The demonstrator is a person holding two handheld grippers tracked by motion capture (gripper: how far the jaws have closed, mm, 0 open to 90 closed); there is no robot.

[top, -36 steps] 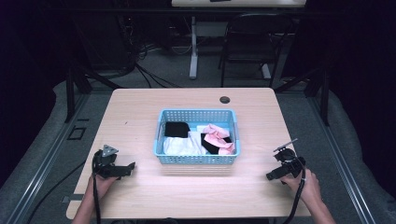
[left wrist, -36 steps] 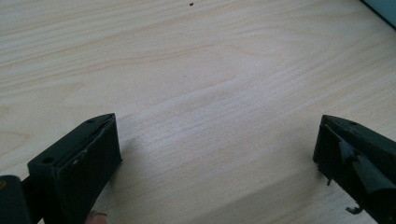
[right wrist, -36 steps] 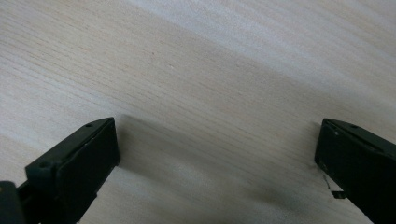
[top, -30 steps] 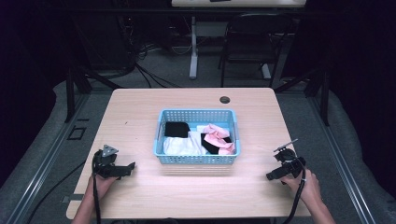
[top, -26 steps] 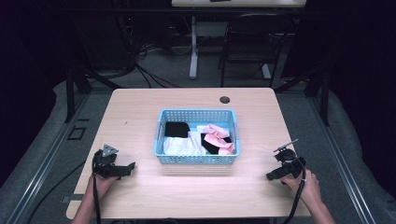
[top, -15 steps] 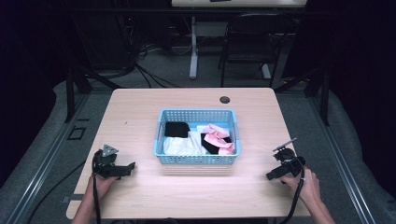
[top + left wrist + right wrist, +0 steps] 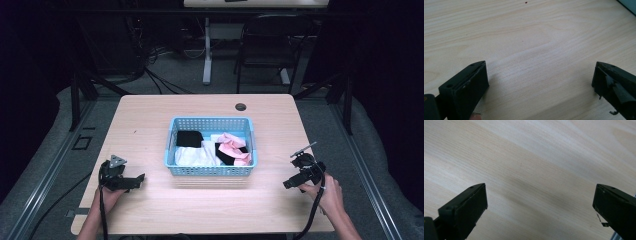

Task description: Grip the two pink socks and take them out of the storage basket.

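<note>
Jaws of the left gripper point(image 7: 540, 82) and right gripper point(image 7: 540, 202) are held wide apart over bare table point(image 7: 150, 120). Folded cloths point(image 7: 212, 147) are kept in a blue basket point(image 7: 210, 171) between them.

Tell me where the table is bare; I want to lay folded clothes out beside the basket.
Bare wood lies on both sides of the basket: between it and the left gripper, and between it and the right gripper. The strip behind it is free up to the small hole. The basket itself is crowded with black, white and pink cloth.
</note>
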